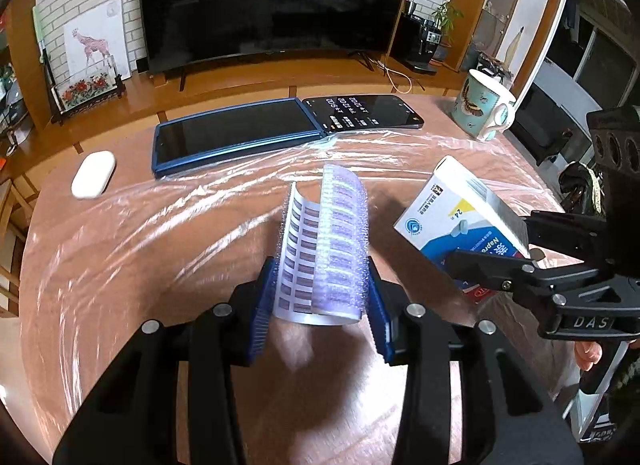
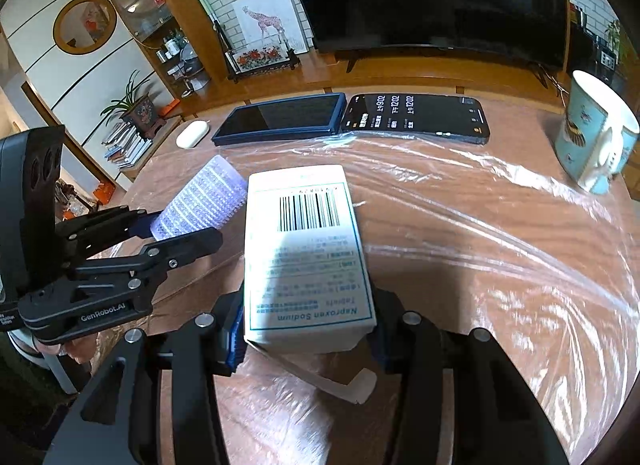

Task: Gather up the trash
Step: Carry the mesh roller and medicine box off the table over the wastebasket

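My left gripper [image 1: 320, 305] is shut on a curled, empty pill blister sheet [image 1: 324, 241] and holds it above the table. The sheet also shows in the right wrist view [image 2: 200, 201] at the left, between the left gripper's fingers. My right gripper [image 2: 306, 329] is shut on a white and blue Naproxen Sodium medicine box [image 2: 304, 249], barcode side up, with an open flap hanging below. The box also shows in the left wrist view [image 1: 460, 217] at the right, clamped in the right gripper [image 1: 520, 253].
The round wooden table [image 1: 160, 285] is covered with clear plastic film. At its far side lie a white earbuds case [image 1: 93, 173], a blue tablet [image 1: 236, 135] and a lit phone [image 1: 364, 111]. A teal patterned mug [image 1: 484, 105] stands at the far right. A TV stands behind.
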